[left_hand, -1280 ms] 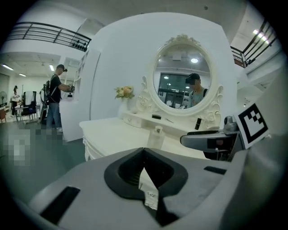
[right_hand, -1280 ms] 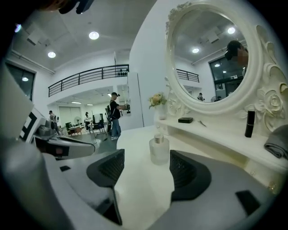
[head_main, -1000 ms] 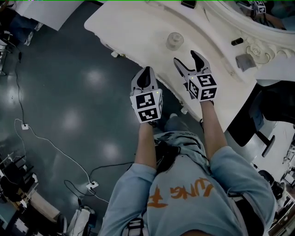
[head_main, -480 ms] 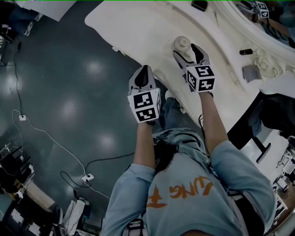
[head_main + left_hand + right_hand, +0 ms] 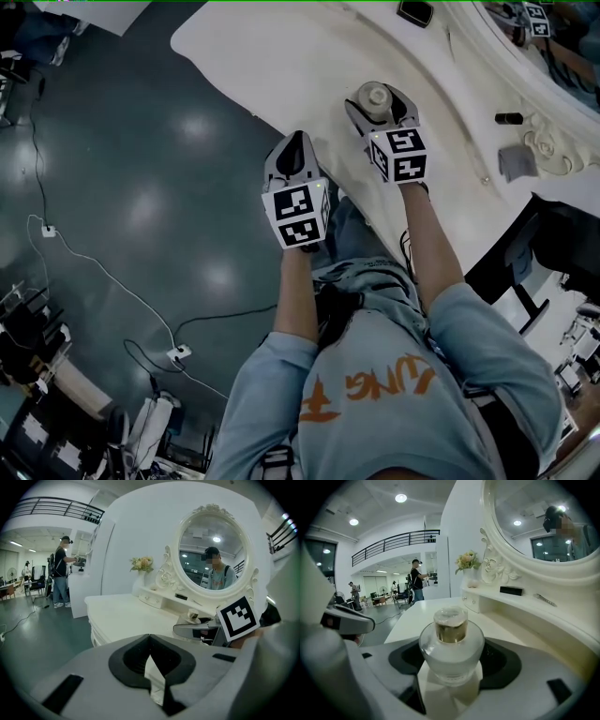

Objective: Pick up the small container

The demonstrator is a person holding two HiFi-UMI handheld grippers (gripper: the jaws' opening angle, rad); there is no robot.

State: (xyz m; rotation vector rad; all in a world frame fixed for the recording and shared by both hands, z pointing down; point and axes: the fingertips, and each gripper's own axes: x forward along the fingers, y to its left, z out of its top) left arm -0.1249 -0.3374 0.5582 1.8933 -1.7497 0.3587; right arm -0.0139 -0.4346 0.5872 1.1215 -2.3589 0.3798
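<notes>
Jaws, right gripper (image 5: 381,105): spread, one on each side of the small container (image 5: 451,645), a frosted round bottle with a gold neck and a clear cap. Contact between pads and glass cannot be confirmed. The gap looks wider than the bottle, so it is read as not clamped. The container stands upright on the white dressing table (image 5: 281,56), near its front edge.

Jaws, left gripper (image 5: 150,636): closed tip to tip, nothing held. It sits at the table's front edge, beside the right gripper.

Progress, as judged: the bottle is bracketed. Closing on it and lifting are left to do.

Right gripper view alone shows:
- the bottle's cap and neck
- its base resting on the tabletop
- a dark flat item (image 5: 510,590) on the raised shelf behind

Left gripper view alone shows:
- the closed left jaws
- the right gripper side-on, with the bottle's cap above it
- the oval mirror (image 5: 213,557) whole

Head view alone shows:
- both grippers together against the table edge
- the dark floor (image 5: 141,187) with a cable (image 5: 94,281)

Far: flowers (image 5: 142,564) at the mirror's side and a standing person (image 5: 61,571) in the hall.
</notes>
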